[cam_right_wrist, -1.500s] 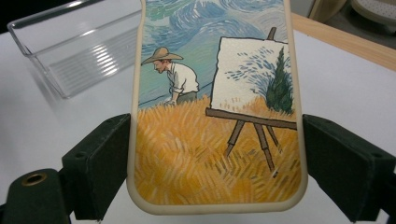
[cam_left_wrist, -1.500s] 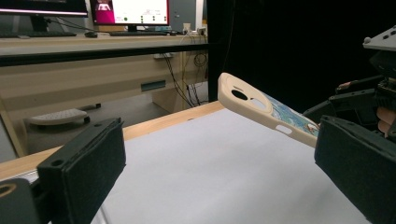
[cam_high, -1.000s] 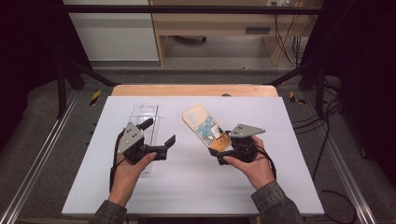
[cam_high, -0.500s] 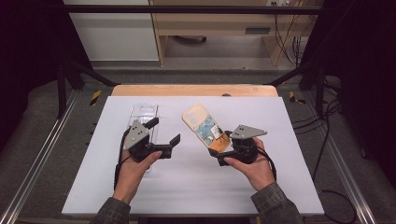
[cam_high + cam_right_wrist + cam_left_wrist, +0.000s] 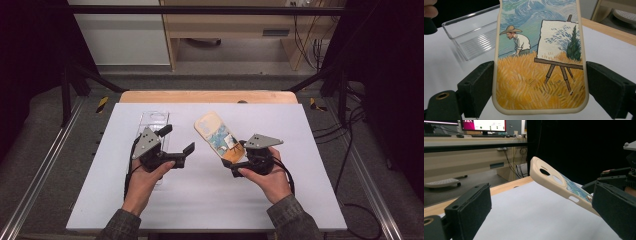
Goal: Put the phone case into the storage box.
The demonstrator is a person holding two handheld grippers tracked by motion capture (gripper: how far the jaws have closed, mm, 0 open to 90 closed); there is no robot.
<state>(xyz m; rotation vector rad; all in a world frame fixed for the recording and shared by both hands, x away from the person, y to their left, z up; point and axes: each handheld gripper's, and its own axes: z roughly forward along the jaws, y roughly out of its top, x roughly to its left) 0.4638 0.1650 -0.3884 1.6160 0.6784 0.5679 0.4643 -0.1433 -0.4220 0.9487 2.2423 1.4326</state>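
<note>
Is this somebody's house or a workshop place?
Probably a lab or workshop: a white work table on a metal frame, loose cables on the floor, and a computer screen on a desk behind.

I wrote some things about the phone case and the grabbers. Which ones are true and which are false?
1. The right gripper squeezes the phone case by its two side edges. True.
2. The left gripper holds the clear tray. False: its jaws are open with nothing between them.
3. The case lies flat on the table. False: its far end is tilted up off the table.
4. The picture on the case shows a man in a straw hat beside an easel. True.
</note>
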